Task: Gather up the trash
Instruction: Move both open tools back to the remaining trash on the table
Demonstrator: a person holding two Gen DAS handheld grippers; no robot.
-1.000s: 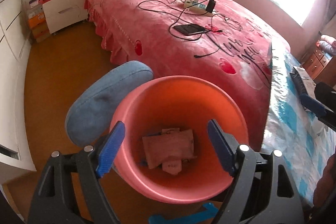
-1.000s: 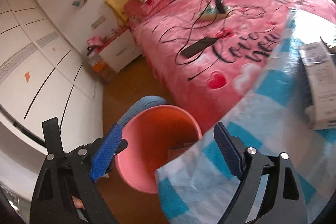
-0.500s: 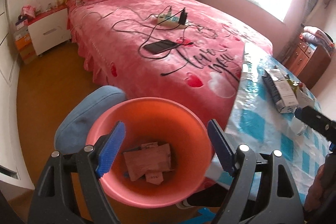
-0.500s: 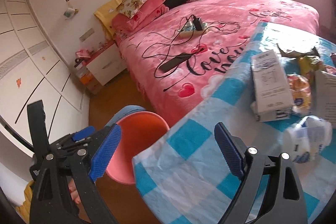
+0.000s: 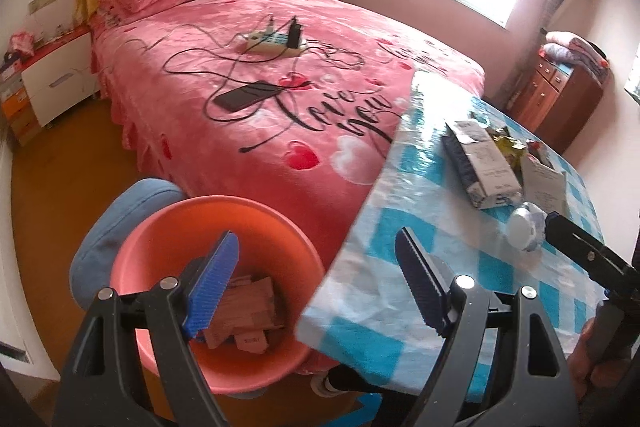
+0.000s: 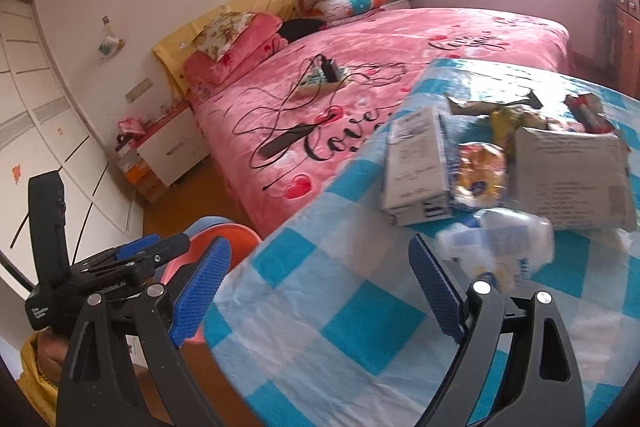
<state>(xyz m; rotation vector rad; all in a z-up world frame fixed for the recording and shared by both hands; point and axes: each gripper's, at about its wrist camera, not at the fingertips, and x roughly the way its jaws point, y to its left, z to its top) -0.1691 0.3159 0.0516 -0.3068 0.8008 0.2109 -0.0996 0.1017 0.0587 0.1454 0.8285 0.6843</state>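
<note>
A crumpled clear plastic bottle with a white label lies on the bench, which is draped in a glossy blue-and-white checked cloth. The right hand-held gripper hovers just short of this bottle, its ribbed blue pads spread wide and holding nothing; the right pad sits just beside the bottle, though whether they touch cannot be told. Beyond the bottle lie more pieces of trash: a flattened white and dark-blue carton, a round yellow snack wrapper, a grey printed pouch, and a tangle of crinkled foil wrappers too blurred to separate.

Off the bench's left edge stands a round salmon-pink plastic bin, holding brown cardboard scraps. The left hand-held gripper hangs above the bin's rim and the bench's corner, also fully open and empty. The bin's far side presses against a padded blue-grey cushion, partly hidden behind it. In the left wrist view the bottle is half covered by the right tool's black body.

Behind the bin spreads a bed under a plush pink blanket, carrying a white power strip, black cables and a dark phone.
</note>
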